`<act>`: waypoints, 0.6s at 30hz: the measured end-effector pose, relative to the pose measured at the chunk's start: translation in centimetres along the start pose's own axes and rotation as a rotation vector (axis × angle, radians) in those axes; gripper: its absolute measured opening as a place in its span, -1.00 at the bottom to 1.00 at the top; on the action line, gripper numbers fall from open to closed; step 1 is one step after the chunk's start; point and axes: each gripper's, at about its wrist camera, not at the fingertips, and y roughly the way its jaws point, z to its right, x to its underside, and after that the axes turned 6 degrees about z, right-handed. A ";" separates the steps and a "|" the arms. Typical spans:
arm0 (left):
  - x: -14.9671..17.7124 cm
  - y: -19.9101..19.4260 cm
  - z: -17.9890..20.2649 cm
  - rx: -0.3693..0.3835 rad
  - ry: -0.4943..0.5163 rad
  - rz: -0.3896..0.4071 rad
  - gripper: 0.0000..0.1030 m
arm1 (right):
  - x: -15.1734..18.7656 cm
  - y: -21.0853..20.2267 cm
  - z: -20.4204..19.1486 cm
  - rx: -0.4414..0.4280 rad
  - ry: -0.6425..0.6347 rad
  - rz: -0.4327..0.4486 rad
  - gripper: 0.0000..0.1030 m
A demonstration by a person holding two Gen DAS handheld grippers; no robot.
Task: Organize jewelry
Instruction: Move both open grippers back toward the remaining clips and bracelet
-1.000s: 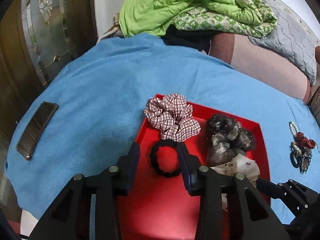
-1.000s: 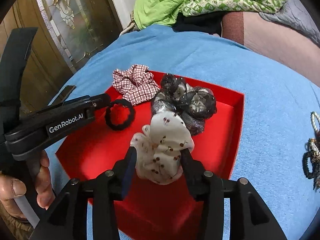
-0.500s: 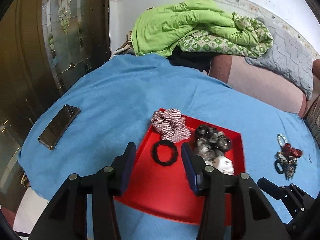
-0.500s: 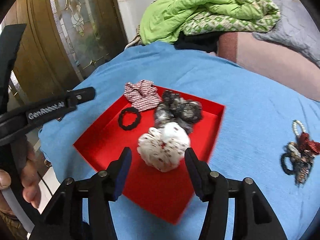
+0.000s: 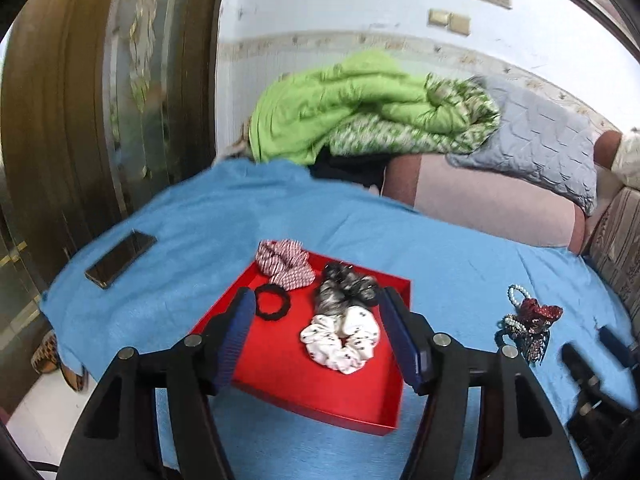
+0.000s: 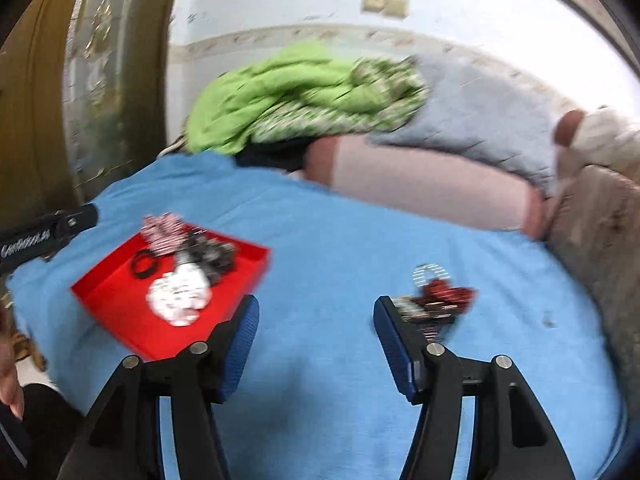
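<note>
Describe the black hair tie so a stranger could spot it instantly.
On the blue blanket sits a red tray. Near its left wall lies the black hair tie: a thin plain ring, unlike the puffy fabric scrunchies beside it.

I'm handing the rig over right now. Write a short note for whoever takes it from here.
Left gripper: jaws opening, empty, above the red tray.
Right gripper: jaws opening, empty, over the blue cloth.
Done: checked scrunchie, black hair tie, dark scrunchie and white scrunchie lie in the tray.
Left: the jewelry pile, with a pearl bracelet and a red piece, still lies on the cloth right of the tray.
</note>
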 end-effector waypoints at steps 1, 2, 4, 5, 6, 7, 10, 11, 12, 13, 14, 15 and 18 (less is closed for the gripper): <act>0.4 -1.0 1.1 -0.009 0.025 0.034 0.26 | 0.1 -0.7 0.9 0.031 -0.004 0.019 0.28; 0.7 -1.5 1.7 -0.017 0.042 0.055 0.30 | 0.1 -1.2 1.6 0.056 -0.002 0.032 0.29; 1.6 -3.3 3.5 -0.045 0.087 0.118 0.34 | 0.3 -2.4 3.2 0.095 0.017 0.050 0.32; 1.8 -4.1 4.3 -0.047 0.103 0.139 0.35 | 0.4 -2.9 3.9 0.113 0.029 0.055 0.32; 2.0 -4.7 5.0 -0.037 0.119 0.152 0.36 | 0.6 -3.4 4.6 0.129 0.041 0.057 0.34; 2.0 -5.0 5.4 -0.027 0.130 0.157 0.37 | 0.7 -3.8 5.4 0.143 0.052 0.060 0.35; 2.2 -6.2 7.0 0.009 0.189 0.165 0.39 | 0.9 -4.9 7.1 0.170 0.085 0.061 0.36; 2.2 -6.5 7.4 0.016 0.206 0.167 0.39 | 1.1 -5.3 7.4 0.172 0.093 0.064 0.36; 2.3 -6.8 7.8 0.021 0.221 0.168 0.39 | 1.1 -5.5 7.7 0.174 0.100 0.067 0.37; 2.3 -7.0 8.0 0.026 0.230 0.167 0.40 | 1.1 -5.9 7.9 0.175 0.106 0.072 0.38; 2.3 -7.2 8.3 0.033 0.237 0.163 0.40 | 1.2 -6.1 7.9 0.175 0.107 0.075 0.39; 2.4 -7.3 8.5 0.044 0.244 0.152 0.41 | 1.2 -6.4 7.9 0.172 0.106 0.080 0.43; 2.4 -6.7 8.7 0.074 0.251 0.096 0.50 | 1.5 -6.8 8.0 0.166 0.101 0.085 0.54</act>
